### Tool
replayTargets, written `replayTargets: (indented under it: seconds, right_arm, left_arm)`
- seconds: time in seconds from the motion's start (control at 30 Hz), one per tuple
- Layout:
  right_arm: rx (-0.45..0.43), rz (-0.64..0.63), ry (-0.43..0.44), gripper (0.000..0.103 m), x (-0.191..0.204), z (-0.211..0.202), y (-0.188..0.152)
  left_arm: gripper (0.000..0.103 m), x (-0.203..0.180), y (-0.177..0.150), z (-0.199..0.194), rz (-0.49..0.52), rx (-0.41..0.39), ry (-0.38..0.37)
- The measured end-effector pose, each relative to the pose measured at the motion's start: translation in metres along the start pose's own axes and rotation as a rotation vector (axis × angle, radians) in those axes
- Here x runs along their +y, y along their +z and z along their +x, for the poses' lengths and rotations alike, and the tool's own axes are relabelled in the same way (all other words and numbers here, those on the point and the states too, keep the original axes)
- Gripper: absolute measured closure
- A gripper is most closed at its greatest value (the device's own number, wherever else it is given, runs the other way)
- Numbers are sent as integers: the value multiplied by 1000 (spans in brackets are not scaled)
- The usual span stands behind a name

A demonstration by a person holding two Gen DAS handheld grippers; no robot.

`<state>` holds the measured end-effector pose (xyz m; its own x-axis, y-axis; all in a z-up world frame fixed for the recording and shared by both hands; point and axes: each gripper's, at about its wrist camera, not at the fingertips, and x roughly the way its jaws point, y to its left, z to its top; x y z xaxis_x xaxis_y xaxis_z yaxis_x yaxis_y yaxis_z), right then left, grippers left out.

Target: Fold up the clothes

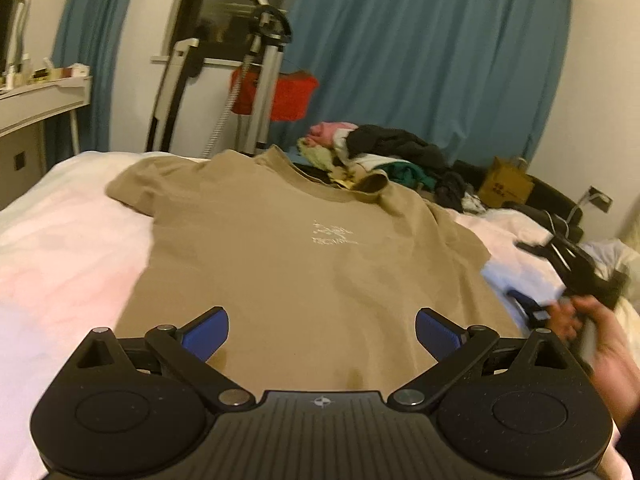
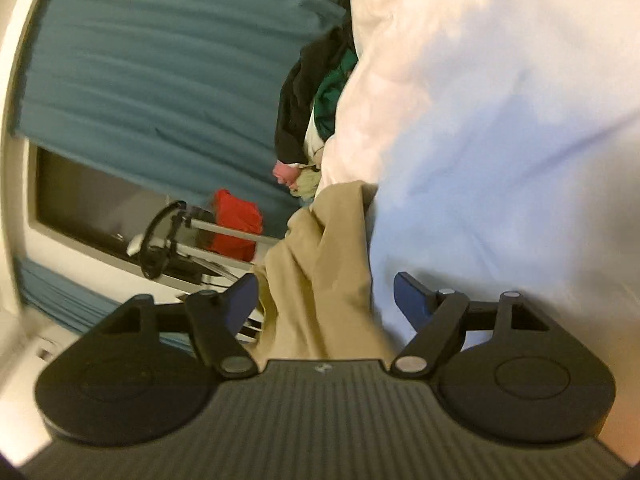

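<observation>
A tan T-shirt (image 1: pixel 288 248) with a small white chest print lies spread front-up on the white bed (image 1: pixel 60 256), collar far from me. My left gripper (image 1: pixel 322 332) is open and empty, just above the shirt's near hem. The right gripper shows blurred at the right edge of the left wrist view (image 1: pixel 576 276), held in a hand beside the shirt's right side. In the right wrist view, rolled sideways, my right gripper (image 2: pixel 326 300) is open with a fold of the tan shirt (image 2: pixel 320 264) lying between its blue fingers (image 2: pixel 410 300), not clamped.
A pile of mixed clothes (image 1: pixel 384 152) sits at the bed's far end, with a cardboard box (image 1: pixel 506 184) to its right. A garment steamer stand (image 1: pixel 264 80) with a red item stands behind the bed, before blue curtains (image 1: pixel 432 52). A white desk (image 1: pixel 36 100) is at left.
</observation>
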<state>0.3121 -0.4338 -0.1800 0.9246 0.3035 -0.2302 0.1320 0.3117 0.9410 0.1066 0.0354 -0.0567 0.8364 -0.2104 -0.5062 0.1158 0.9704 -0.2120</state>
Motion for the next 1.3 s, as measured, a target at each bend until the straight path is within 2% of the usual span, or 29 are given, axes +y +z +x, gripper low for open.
replayTargets:
  seconds: [0.07, 0.2, 0.27, 0.47, 0.5, 0.53, 0.6, 0.7, 0.8, 0.87, 1.0, 1.1, 1.2, 1.3]
  right_arm:
    - [27, -5, 40, 27, -3, 29, 7]
    - [70, -17, 15, 28, -5, 87, 21]
    - [82, -48, 30, 28, 2, 110, 27]
    - [163, -43, 154, 26, 15, 162, 34]
    - [170, -61, 145, 36, 19, 169, 35]
    - [175, -80, 127, 60, 23, 176, 37]
    - [185, -82, 69, 91, 26, 182, 40]
    - [78, -92, 10, 96, 29, 169, 41]
    - [-91, -105, 11, 96, 32, 136, 39]
    - [-159, -141, -41, 96, 40, 120, 39]
    - [-271, -298, -170, 96, 71, 101, 33]
    - [-325, -508, -273, 96, 111, 102, 12]
    - [-371, -764, -324, 96, 156, 112, -27]
    - [-401, -1027, -342, 96, 198, 124, -81]
  left_arm:
    - [2, 0, -2, 10, 5, 15, -10]
    - [2, -3, -2, 34, -9, 42, -34]
    - [2, -1, -1, 46, -22, 48, -36]
    - [2, 4, -1, 71, -60, 77, -54]
    - [2, 4, -1, 72, -58, 77, -56]
    - [2, 3, -2, 72, -52, 75, -58]
    - [2, 1, -3, 70, -40, 72, -68]
    - [2, 0, -4, 64, -27, 68, -88]
    - [2, -1, -4, 57, -19, 47, -104]
    - [2, -1, -2, 53, -12, 31, -104]
    - [2, 6, 5, 45, -34, 13, -113]
    - [2, 13, 10, 37, -30, 7, -90]
    - [2, 23, 17, 27, -32, -26, -60]
    - [2, 39, 25, 19, -53, -51, -25]
